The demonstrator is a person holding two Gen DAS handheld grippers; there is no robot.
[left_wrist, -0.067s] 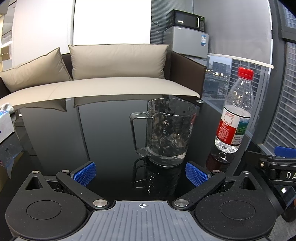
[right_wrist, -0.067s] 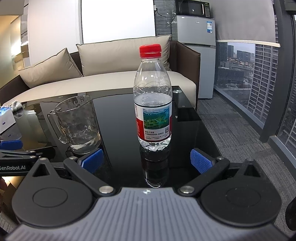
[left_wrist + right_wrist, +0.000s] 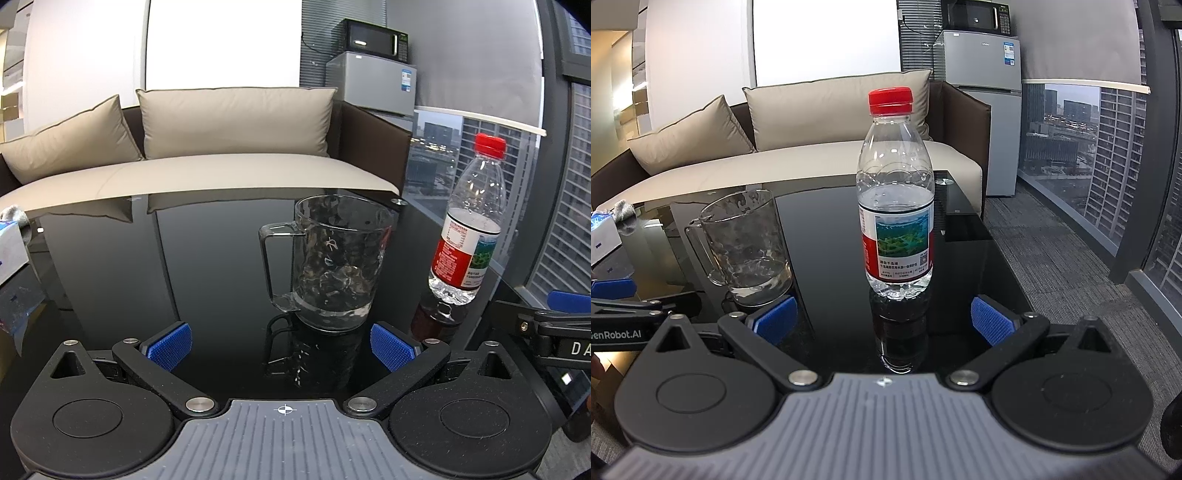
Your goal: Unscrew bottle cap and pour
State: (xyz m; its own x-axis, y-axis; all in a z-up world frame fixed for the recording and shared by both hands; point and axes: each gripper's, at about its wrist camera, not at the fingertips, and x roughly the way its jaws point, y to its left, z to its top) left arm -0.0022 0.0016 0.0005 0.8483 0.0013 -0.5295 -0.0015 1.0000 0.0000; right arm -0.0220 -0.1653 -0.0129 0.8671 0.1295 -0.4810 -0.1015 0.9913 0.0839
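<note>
A clear plastic water bottle [image 3: 895, 221] with a red cap [image 3: 890, 100] and a red-and-green label stands upright on the black glass table [image 3: 827, 236], about two-thirds full. It is just ahead of my right gripper [image 3: 882, 321], which is open with blue pads apart and nothing between them. To its left stands an empty clear glass mug [image 3: 746, 247] with its handle turned left. In the left wrist view the mug [image 3: 332, 262] is directly ahead of my open left gripper [image 3: 280, 349], and the bottle [image 3: 467, 229] stands at the right.
A beige sofa [image 3: 207, 173] with cushions runs behind the table. A white box [image 3: 11, 251] lies at the table's left edge. A small fridge [image 3: 986, 107] with a microwave on it stands back right. The table's right edge [image 3: 1008, 266] drops to grey carpet by windows.
</note>
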